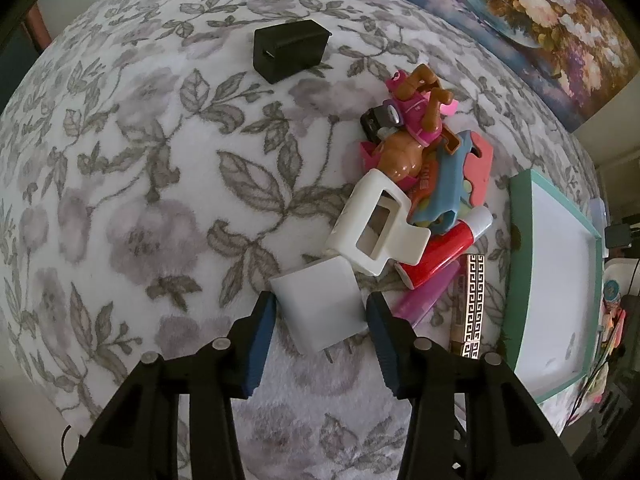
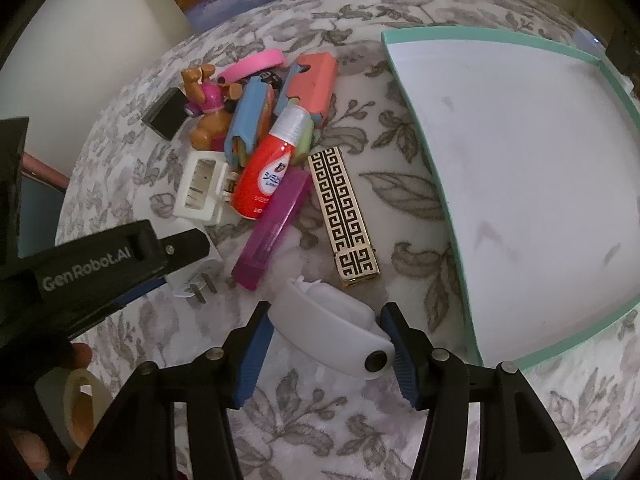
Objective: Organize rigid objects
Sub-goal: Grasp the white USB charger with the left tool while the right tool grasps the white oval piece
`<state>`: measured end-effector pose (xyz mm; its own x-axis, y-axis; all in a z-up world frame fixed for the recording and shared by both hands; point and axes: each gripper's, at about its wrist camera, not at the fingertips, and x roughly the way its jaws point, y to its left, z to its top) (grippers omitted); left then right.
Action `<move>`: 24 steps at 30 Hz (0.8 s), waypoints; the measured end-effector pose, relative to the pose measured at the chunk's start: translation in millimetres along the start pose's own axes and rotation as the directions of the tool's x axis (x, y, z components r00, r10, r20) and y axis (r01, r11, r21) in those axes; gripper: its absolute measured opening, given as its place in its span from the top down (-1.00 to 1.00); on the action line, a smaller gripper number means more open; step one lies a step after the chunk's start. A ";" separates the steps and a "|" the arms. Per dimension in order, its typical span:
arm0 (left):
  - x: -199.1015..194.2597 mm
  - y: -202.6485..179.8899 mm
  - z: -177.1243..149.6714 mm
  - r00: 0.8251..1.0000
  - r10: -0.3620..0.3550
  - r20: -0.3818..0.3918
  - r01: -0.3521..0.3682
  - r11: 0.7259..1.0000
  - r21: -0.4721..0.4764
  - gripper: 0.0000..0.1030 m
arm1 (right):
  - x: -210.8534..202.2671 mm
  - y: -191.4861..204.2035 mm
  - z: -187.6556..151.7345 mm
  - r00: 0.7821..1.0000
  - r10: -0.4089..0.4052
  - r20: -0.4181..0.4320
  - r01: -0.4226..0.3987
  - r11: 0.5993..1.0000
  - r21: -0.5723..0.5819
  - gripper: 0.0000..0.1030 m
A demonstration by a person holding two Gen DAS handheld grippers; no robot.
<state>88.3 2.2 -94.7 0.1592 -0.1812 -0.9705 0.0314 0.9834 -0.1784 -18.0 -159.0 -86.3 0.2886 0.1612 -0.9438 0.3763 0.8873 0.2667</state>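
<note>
The left claw was spread around a white plug; the right claw was spread around a white clip.

Grey leaf-print blanket, white charger, black cube, red bottle, purple case, gold-and-black maze-pattern box, mint-rimmed white tray.

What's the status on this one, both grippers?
Left gripper open, fingers either side of white plug adapter. Right gripper open around white curved gadget. Teal tray holds nothing yet. Pile beside both targets.
</note>
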 end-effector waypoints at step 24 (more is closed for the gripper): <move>-7.6 -5.9 -2.9 0.995 0.089 0.052 -0.093 0.993 0.079 0.07 | -20.8 -5.0 6.5 0.999 0.028 0.035 -0.029 0.999 0.014 -0.13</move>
<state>84.1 -2.2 -86.8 0.2122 -0.0930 -0.9728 0.0947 0.9927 -0.0743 -20.1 -169.6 -66.8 0.3294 0.1710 -0.9286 0.3799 0.8763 0.2962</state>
